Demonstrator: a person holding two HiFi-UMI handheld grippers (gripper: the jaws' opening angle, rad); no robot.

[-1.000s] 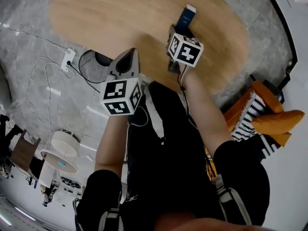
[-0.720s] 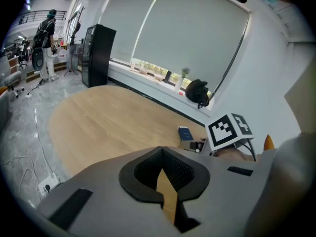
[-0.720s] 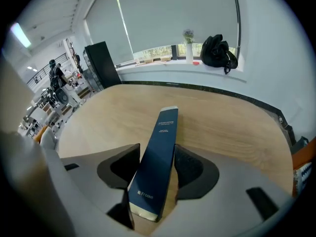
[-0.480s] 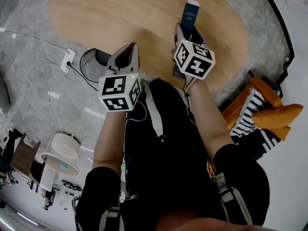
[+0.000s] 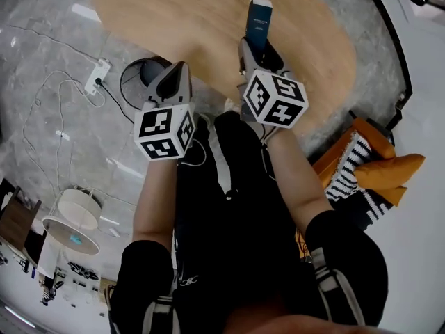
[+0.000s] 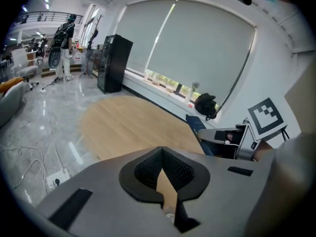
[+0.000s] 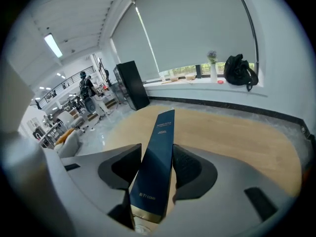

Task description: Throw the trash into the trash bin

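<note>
A tall dark blue box (image 5: 258, 25) stands between the jaws of my right gripper (image 5: 257, 51), raised above the oval wooden tabletop (image 5: 188, 26). In the right gripper view both pads press the blue box (image 7: 160, 132) while the jaws of the right gripper (image 7: 157, 153) are closing on it. My left gripper (image 5: 175, 75) is shut with nothing in it, and its tips meet in the left gripper view (image 6: 162, 152). A round black trash bin (image 5: 138, 74) stands on the floor just left of it, partly hidden by it.
A white power strip (image 5: 96, 75) with cables lies on the grey floor at the left. At the right is an orange chair (image 5: 389, 169) with a striped cushion. A black cabinet (image 6: 113, 63) and a standing person (image 6: 61, 43) are far off.
The right gripper has risen with the blue box. The left gripper has shifted left toward the bin, and more of the bin now shows.
</note>
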